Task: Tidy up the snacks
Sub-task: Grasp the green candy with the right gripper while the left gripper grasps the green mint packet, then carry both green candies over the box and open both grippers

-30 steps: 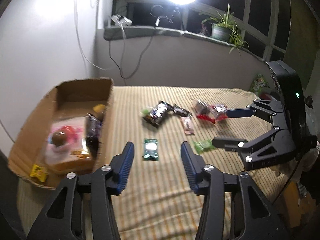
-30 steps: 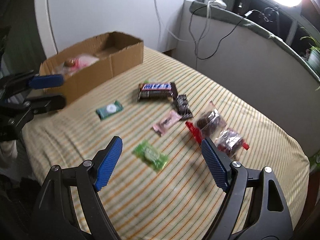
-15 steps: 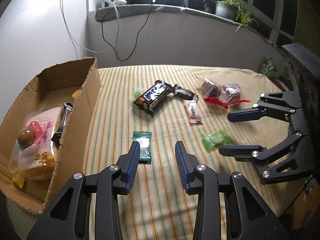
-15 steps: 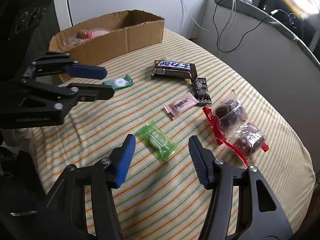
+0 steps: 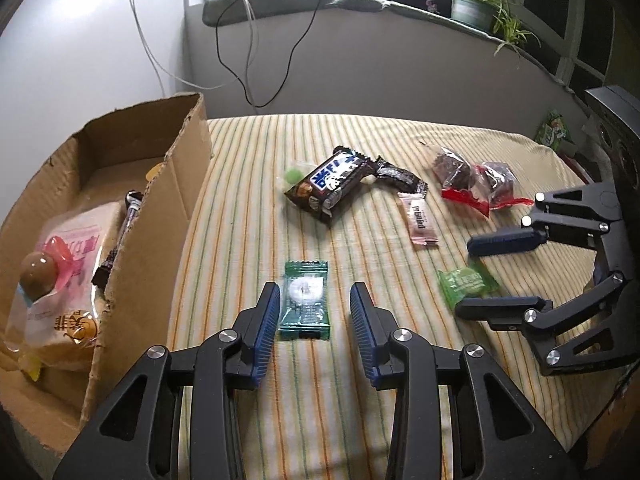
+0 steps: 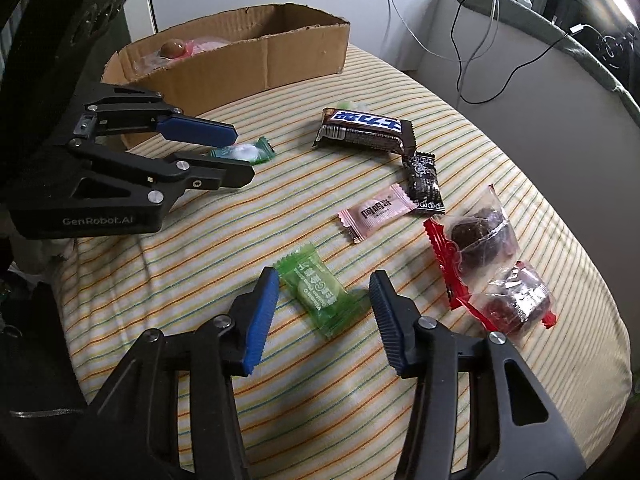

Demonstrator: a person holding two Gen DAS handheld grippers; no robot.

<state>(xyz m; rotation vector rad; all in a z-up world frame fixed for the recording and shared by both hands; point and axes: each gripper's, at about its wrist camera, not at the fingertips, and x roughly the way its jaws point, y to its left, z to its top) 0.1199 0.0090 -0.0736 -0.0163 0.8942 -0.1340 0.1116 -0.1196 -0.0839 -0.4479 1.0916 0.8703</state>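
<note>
On the striped cloth, a dark green wrapped candy (image 5: 305, 300) lies between the fingers of my left gripper (image 5: 316, 300). It is close to the left pad and a gap remains on the right, so the gripper is open around it. My right gripper (image 6: 325, 284) straddles a light green candy (image 6: 320, 296); its jaws are closing, with gaps still showing on both sides. Each wrist view shows the other gripper: the right gripper (image 5: 466, 276) around the light green candy (image 5: 466, 284), the left gripper (image 6: 242, 155) over the dark green candy (image 6: 248, 151). The cardboard box (image 5: 160, 220) stands at the left with several snacks inside.
A chocolate bar (image 5: 334, 184), a black candy (image 5: 396, 176), a pink candy (image 5: 418, 220) and two clear packets of dark pieces (image 5: 472, 178) lie further back. The cardboard box (image 6: 280, 60) sits along the bed's far edge. Cables hang on the wall behind.
Both grippers have come down toward the cloth and tilted further downward. Each pair of jaws has narrowed around its candy, the right pair by much more.
</note>
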